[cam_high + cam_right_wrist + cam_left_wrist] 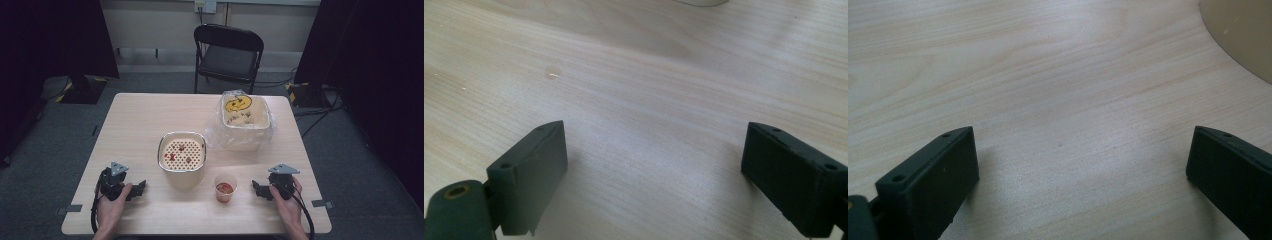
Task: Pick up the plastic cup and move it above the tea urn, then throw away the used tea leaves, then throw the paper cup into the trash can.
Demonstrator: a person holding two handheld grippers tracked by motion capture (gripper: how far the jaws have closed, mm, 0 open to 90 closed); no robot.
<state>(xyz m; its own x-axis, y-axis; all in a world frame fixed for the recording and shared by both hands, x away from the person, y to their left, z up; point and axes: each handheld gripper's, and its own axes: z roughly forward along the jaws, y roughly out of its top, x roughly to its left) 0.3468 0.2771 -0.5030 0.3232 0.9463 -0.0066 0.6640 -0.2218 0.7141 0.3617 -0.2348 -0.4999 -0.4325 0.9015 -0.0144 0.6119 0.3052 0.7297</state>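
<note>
Light wooden table (pixel 140 120) bears a perforated-lid container (pixel 182 159); a small cup (pixel 225 188); a bag-lined bin (pixel 244 120).

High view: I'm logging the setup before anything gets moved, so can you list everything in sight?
Light wooden table: one, centre.
Round cream container with a perforated insert: one, table middle, red bits on the insert.
Small clear plastic cup: one, red contents, near edge, right of the container.
Cream rectangular tub in a clear plastic bag: one, far right, yellow face drawing inside.
Black folding chair: one, beyond the table.
Left gripper: black, open, near-left.
Right gripper: black, open, near-right.
Hands: two, holding the grippers.
</note>
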